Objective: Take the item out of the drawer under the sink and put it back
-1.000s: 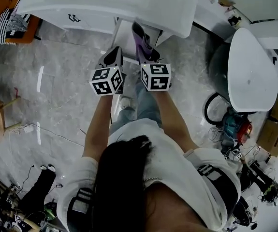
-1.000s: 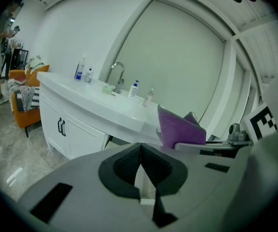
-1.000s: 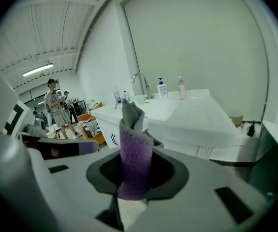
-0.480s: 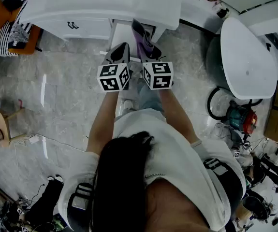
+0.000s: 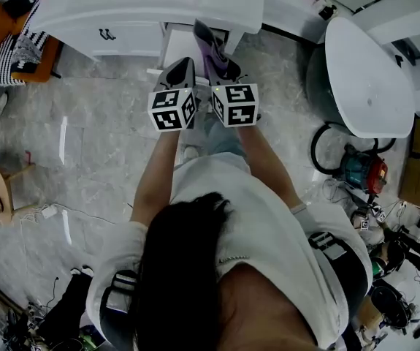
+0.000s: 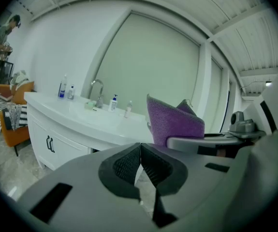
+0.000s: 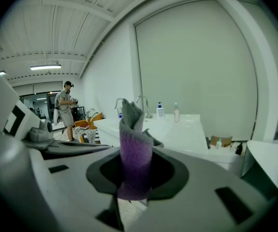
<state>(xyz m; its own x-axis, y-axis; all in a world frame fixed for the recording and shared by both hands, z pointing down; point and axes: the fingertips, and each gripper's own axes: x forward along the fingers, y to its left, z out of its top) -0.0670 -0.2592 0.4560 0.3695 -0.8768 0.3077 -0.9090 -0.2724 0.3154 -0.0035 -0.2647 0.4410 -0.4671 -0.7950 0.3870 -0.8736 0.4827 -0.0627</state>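
A folded purple cloth (image 5: pixel 208 48) stands up from my right gripper (image 5: pixel 217 70), whose jaws are shut on it. In the right gripper view the cloth (image 7: pixel 135 151) fills the gap between the pads, and its grey top edge points at the sink counter (image 7: pixel 177 132). My left gripper (image 5: pixel 181 70) hovers just left of it, shut with nothing held; its ribbed pads (image 6: pixel 129 164) meet. Both grippers are held over the open white drawer (image 5: pixel 174 44) below the sink counter (image 5: pixel 158 6). The cloth (image 6: pixel 172 122) also shows at the right of the left gripper view.
The cabinet door with dark handles (image 5: pixel 107 34) is to the left of the drawer. Bottles (image 6: pixel 62 87) and a faucet (image 6: pixel 96 88) stand on the counter. A white bathtub (image 5: pixel 367 72) and floor clutter (image 5: pixel 359 174) are at the right. An orange chair (image 5: pixel 9 20) and a person (image 7: pixel 64 110) are at the left.
The two grippers have drawn a little closer together and nearer the vanity, which now sits higher in the head view. The purple cloth stays in the right gripper.
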